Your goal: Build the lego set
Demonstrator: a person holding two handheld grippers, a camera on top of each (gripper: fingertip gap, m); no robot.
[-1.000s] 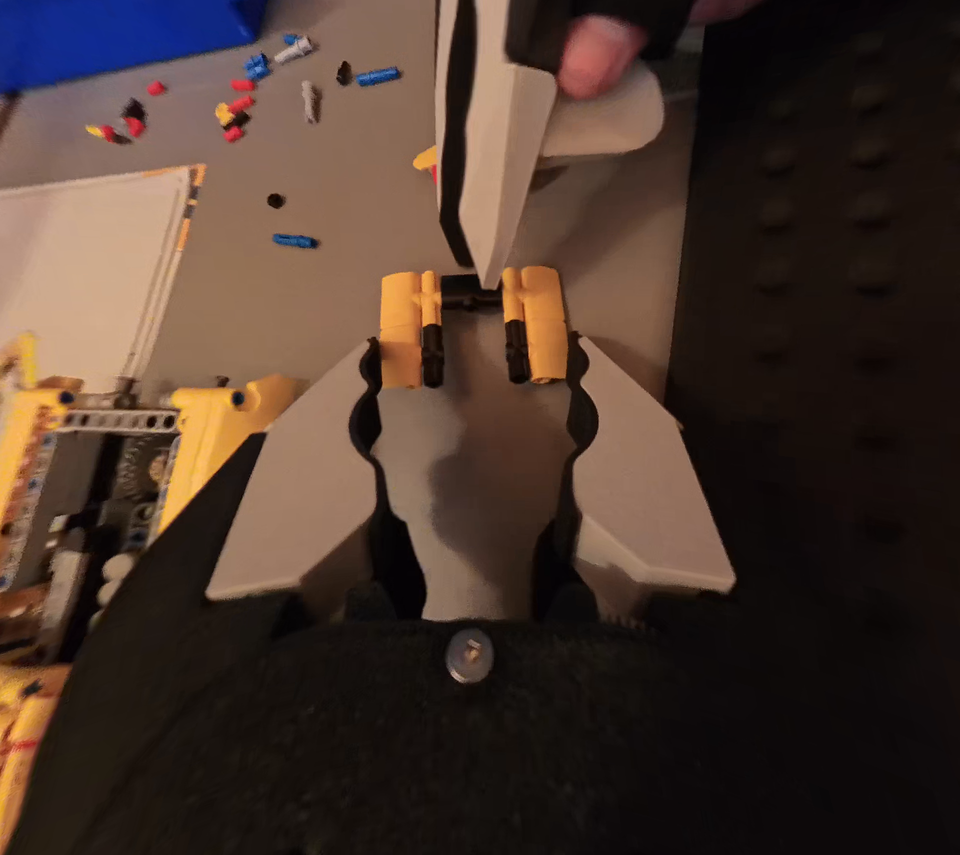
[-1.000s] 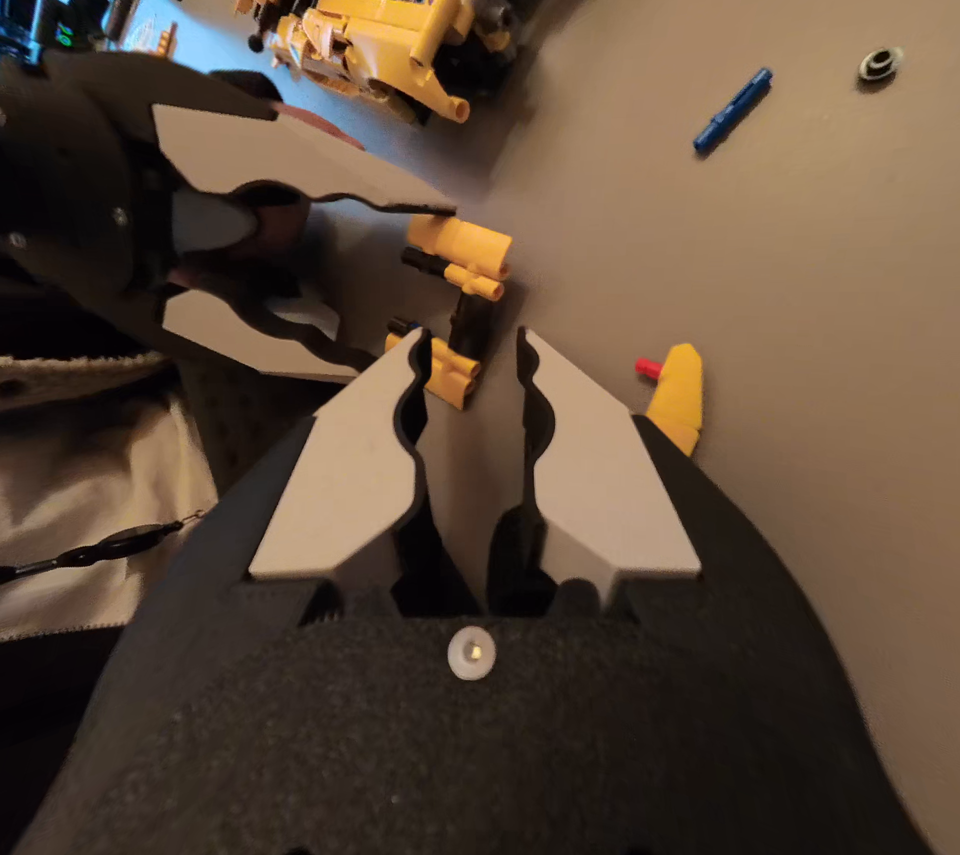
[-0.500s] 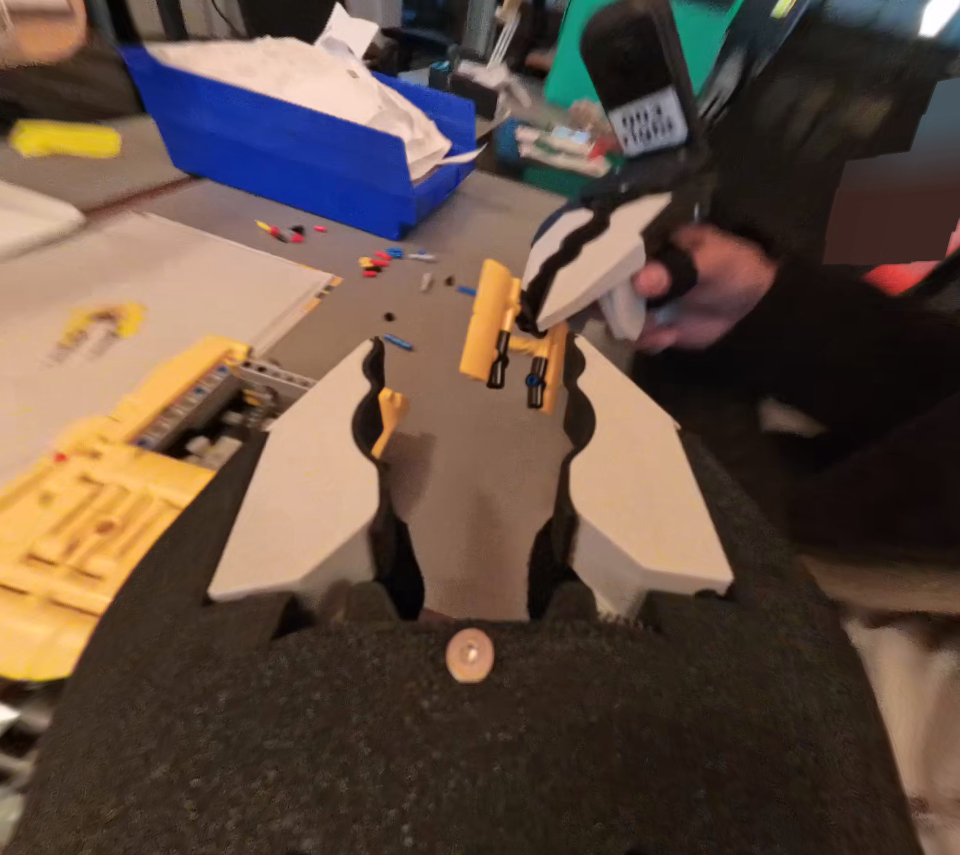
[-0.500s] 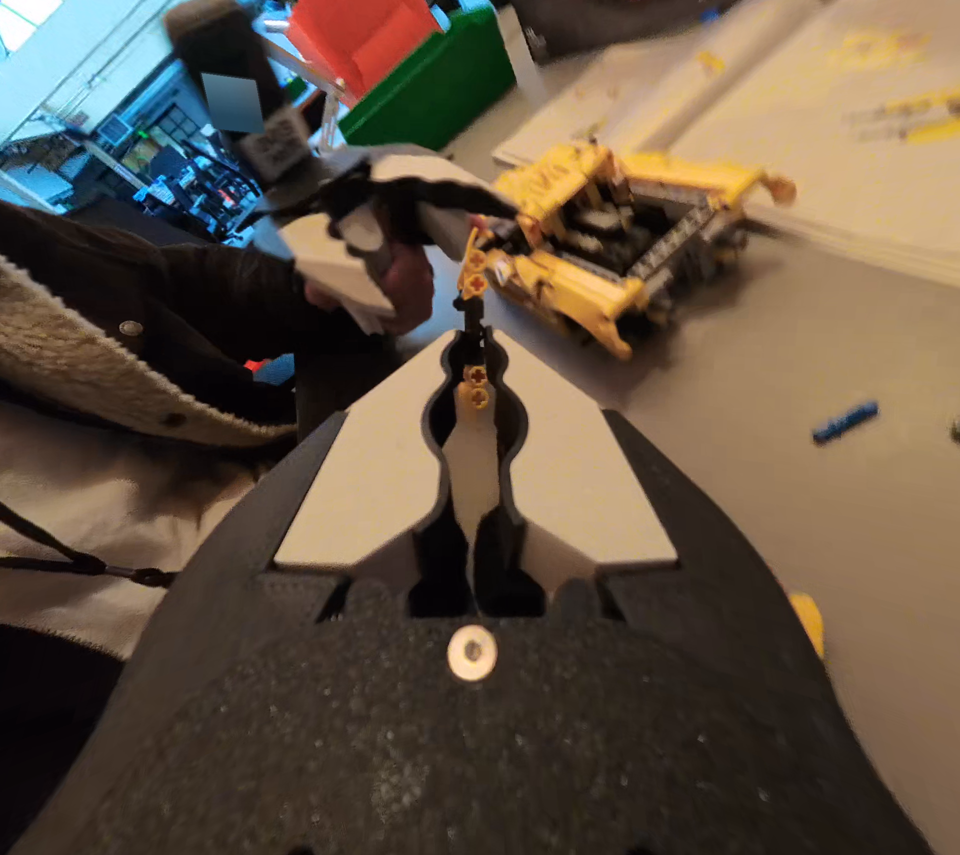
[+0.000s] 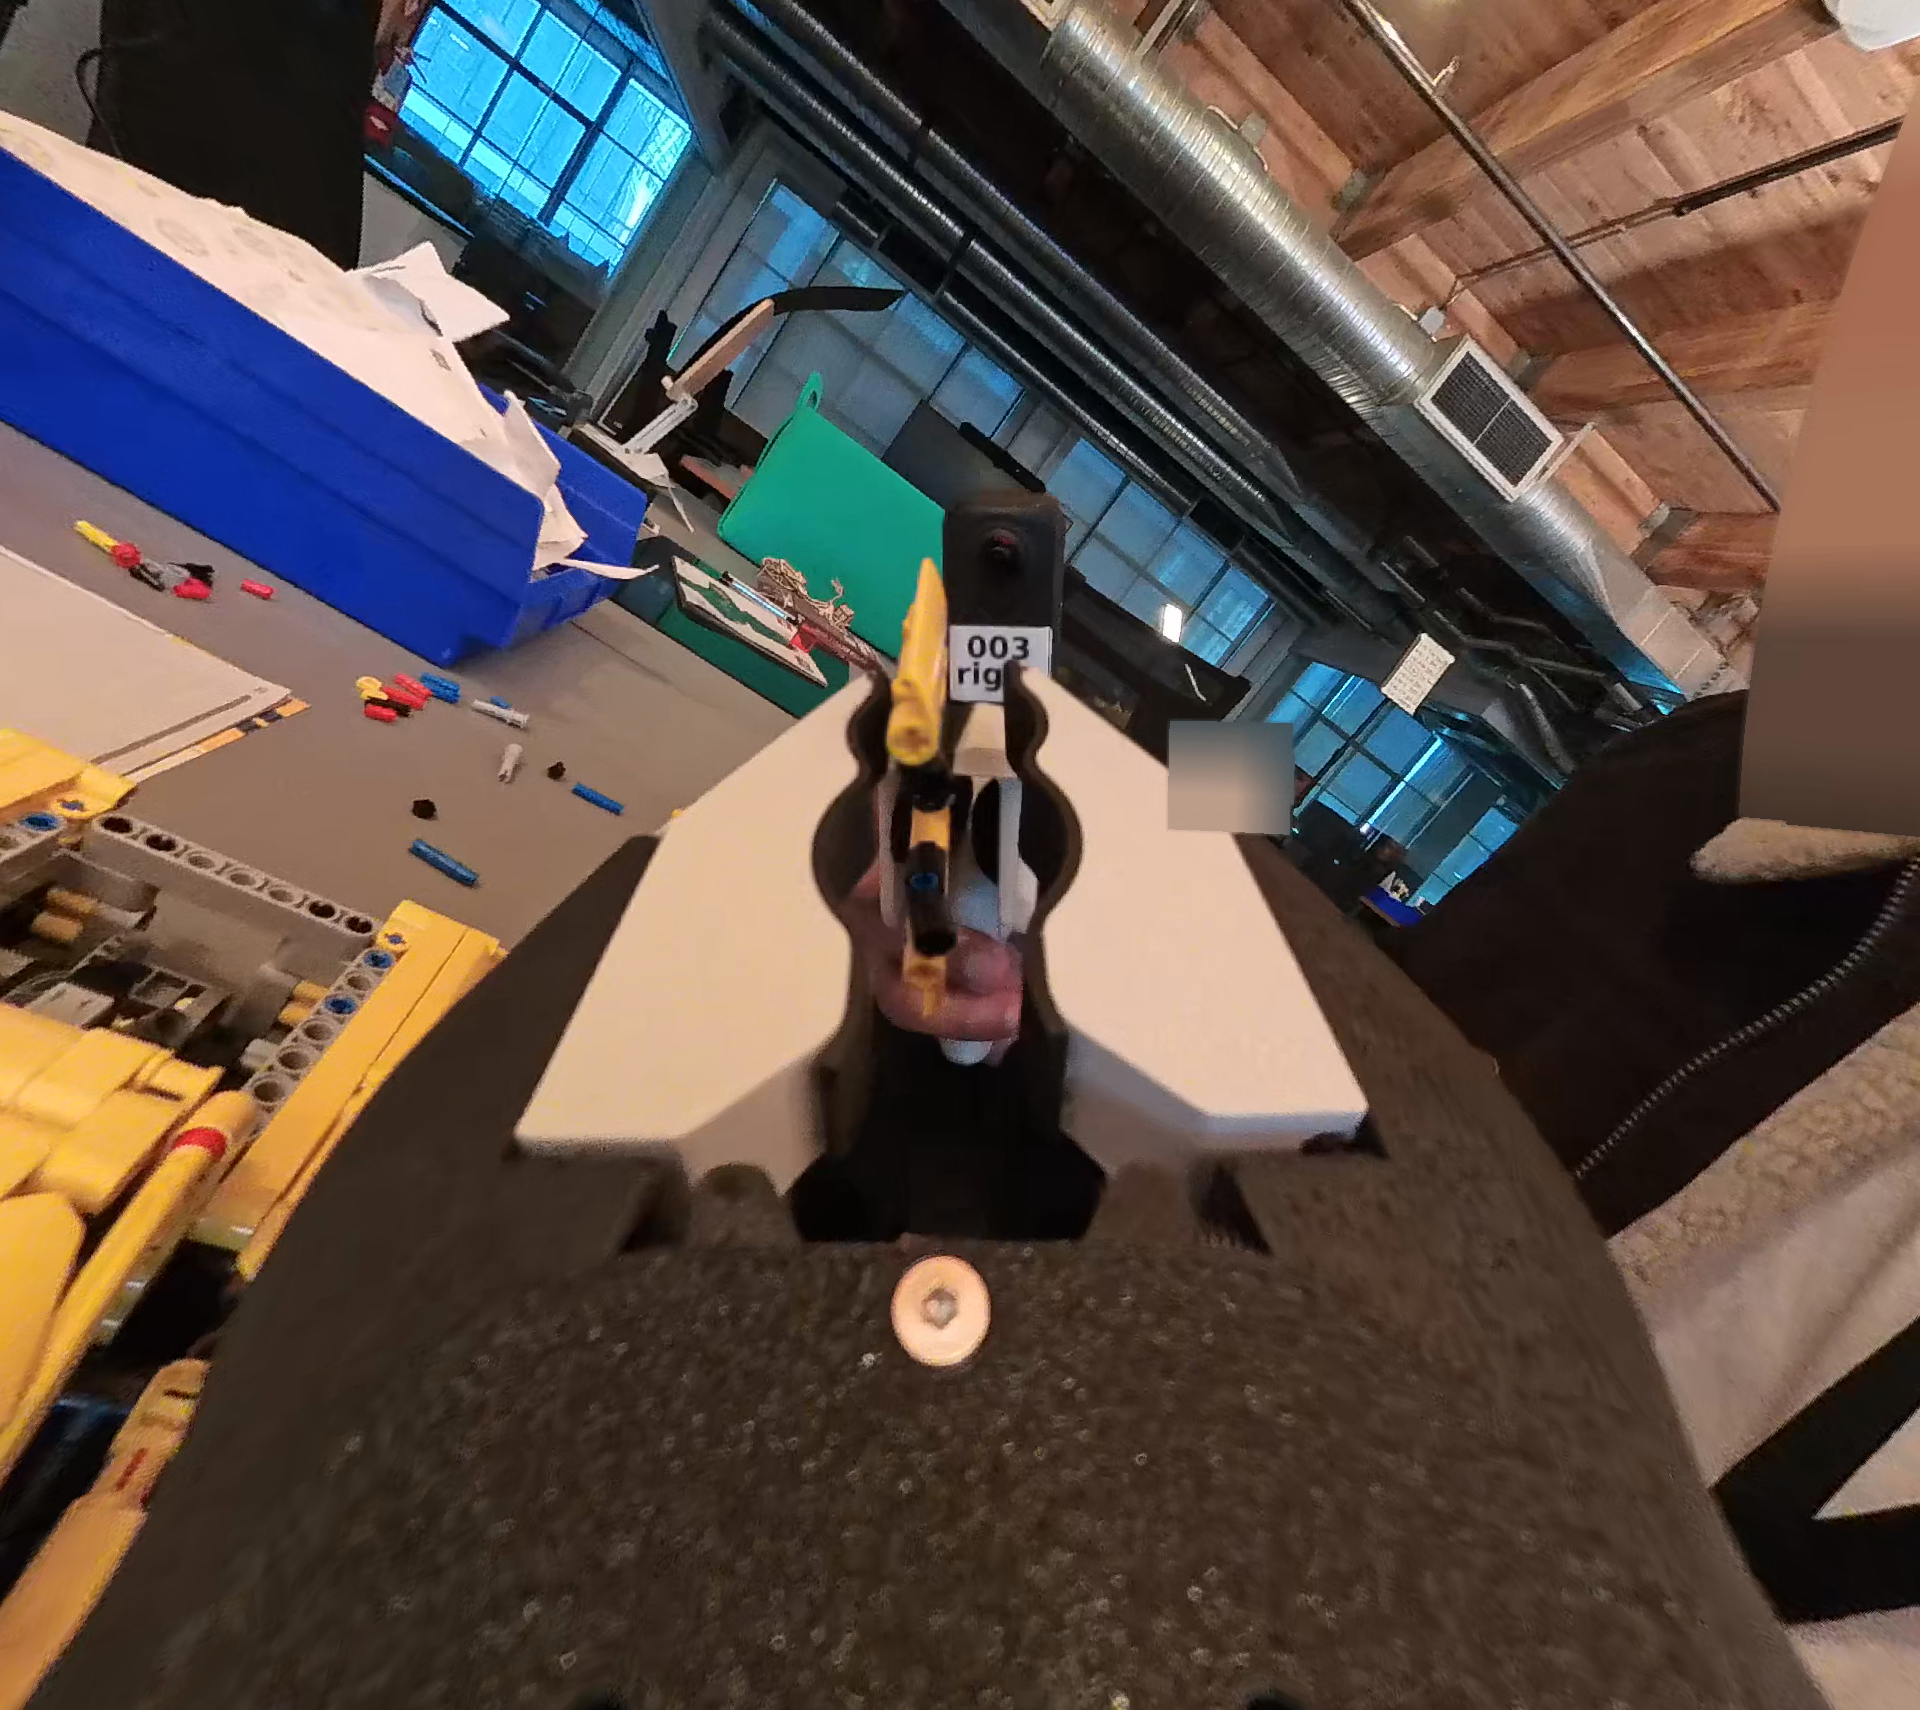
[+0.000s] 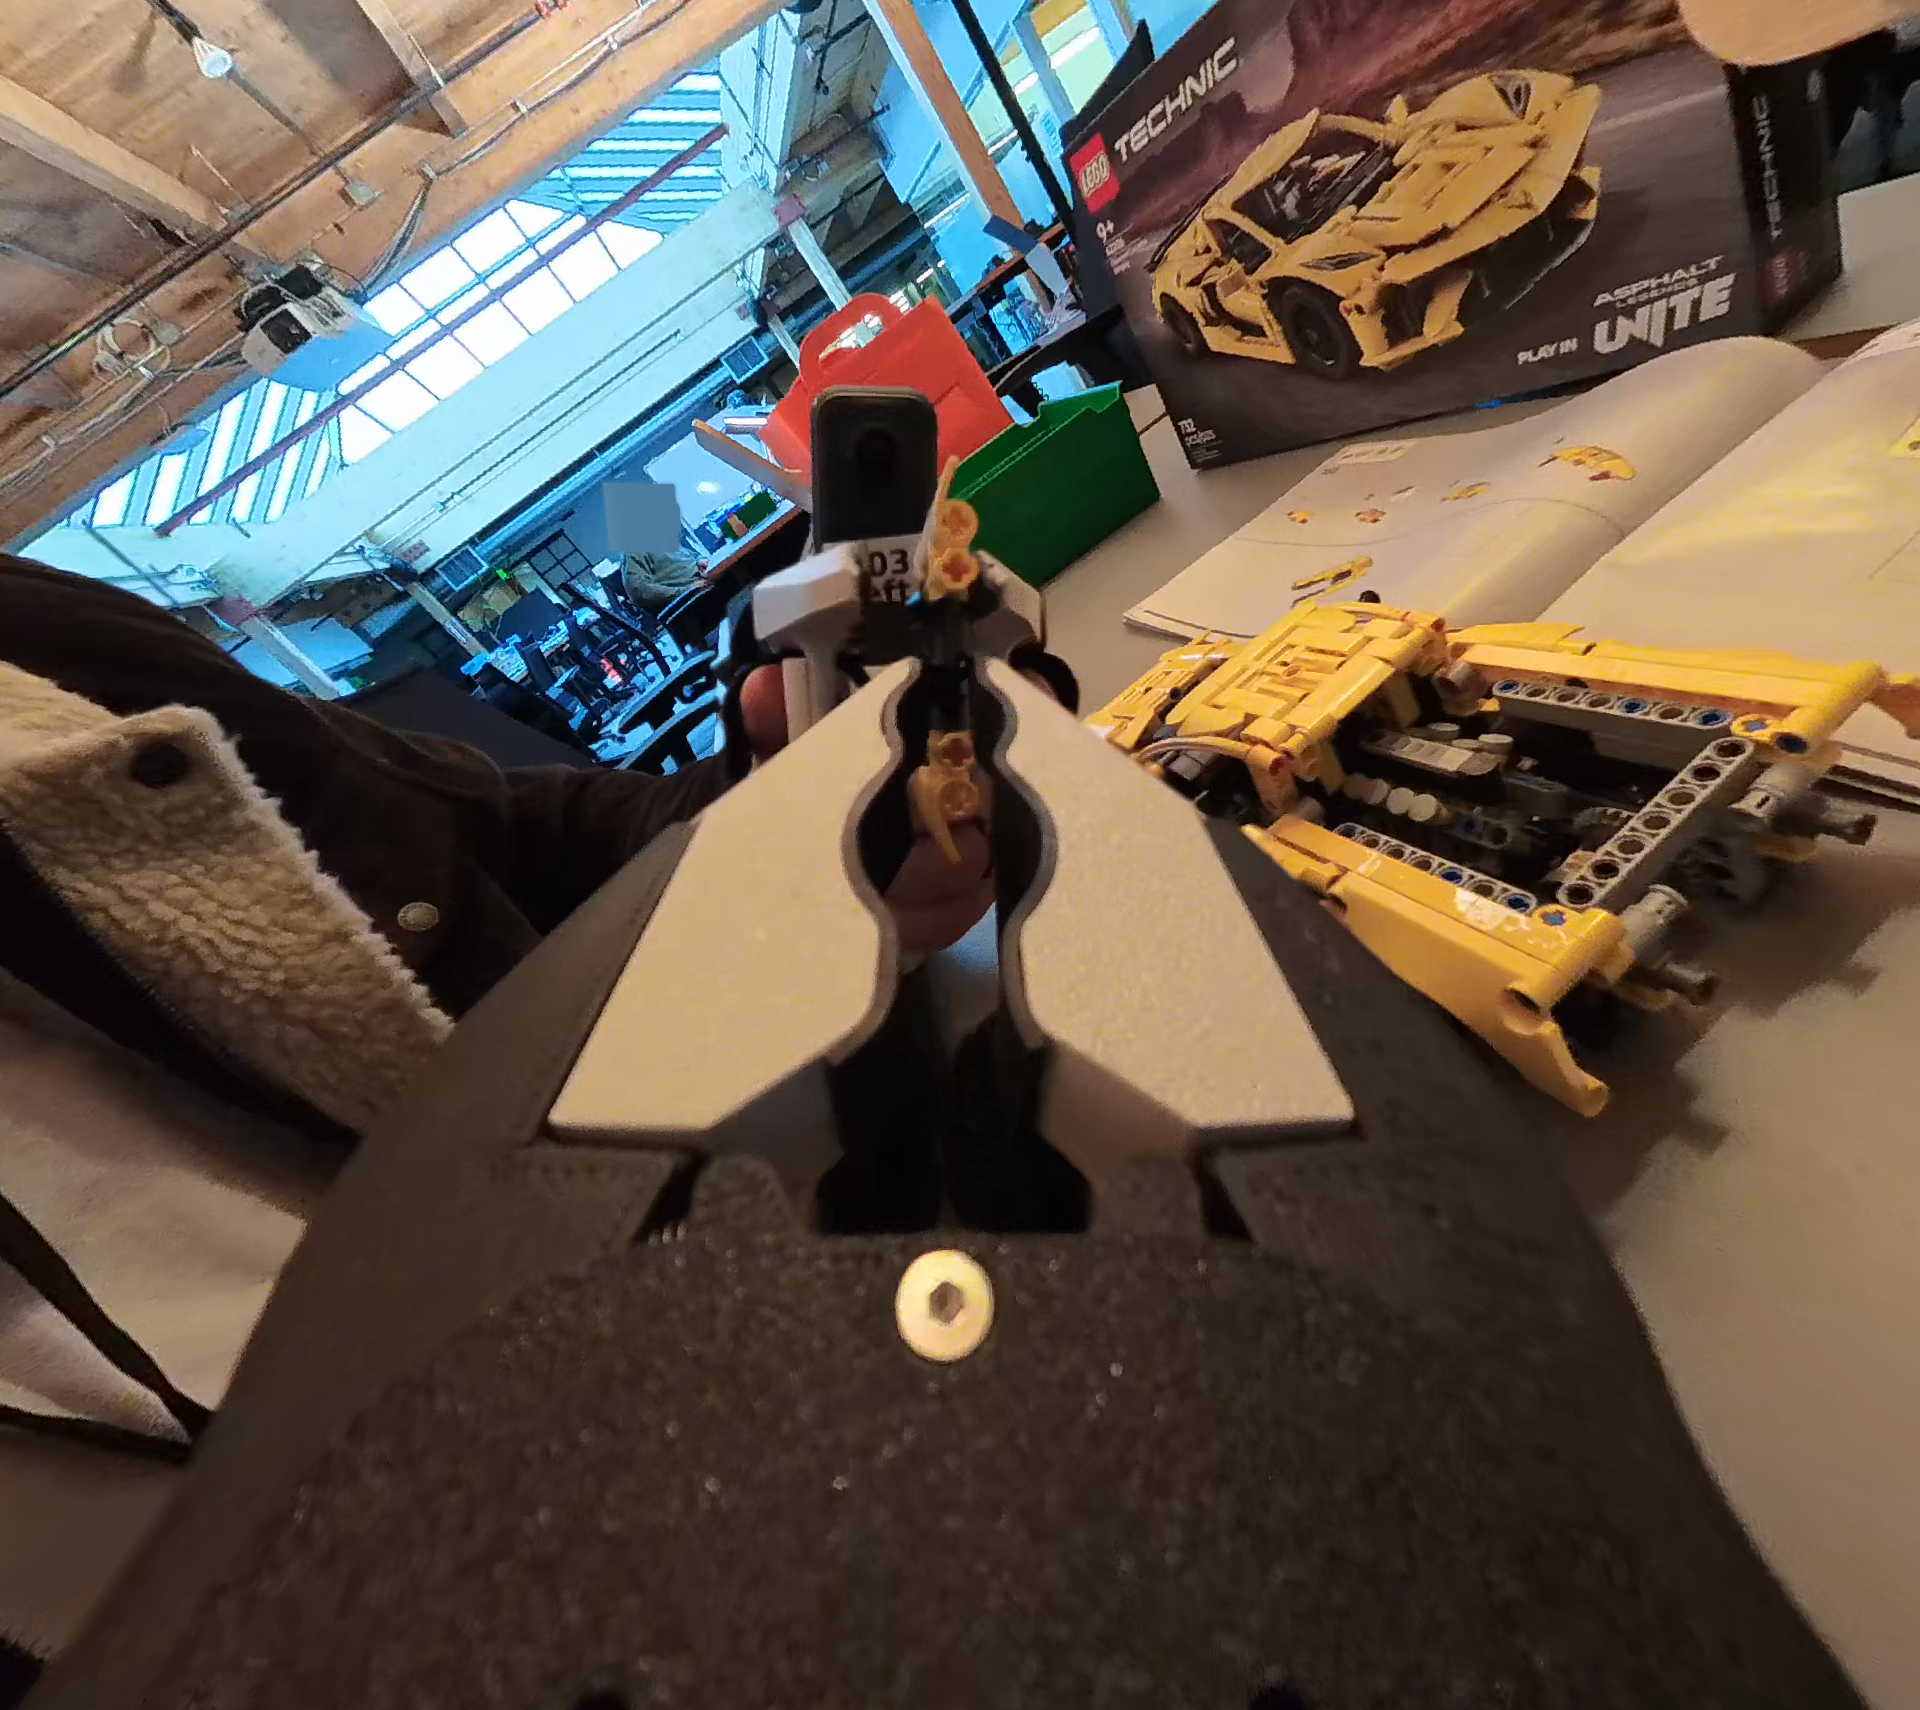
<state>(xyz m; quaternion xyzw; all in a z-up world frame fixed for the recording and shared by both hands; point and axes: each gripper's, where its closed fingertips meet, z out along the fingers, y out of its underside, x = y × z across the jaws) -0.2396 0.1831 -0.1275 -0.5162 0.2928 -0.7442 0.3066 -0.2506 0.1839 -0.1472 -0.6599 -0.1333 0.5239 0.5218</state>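
Both grippers pinch one small yellow and black piece (image 5: 921,813) up in the air, one from each side, likely to push its parts together. The left gripper (image 5: 940,704) and right gripper (image 6: 948,673) are nearly closed on it. The half-built yellow car (image 6: 1455,787) waits on the table (image 6: 1714,1245), to the right.

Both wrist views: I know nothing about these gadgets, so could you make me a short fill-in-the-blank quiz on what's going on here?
1. The right gripper is ___ on the small yellow-and-black piece.
2. The half-built car resting on the table is mostly ___ in colour.
3. The bin behind the loose pins is ___.

Missing words: shut; yellow; blue.
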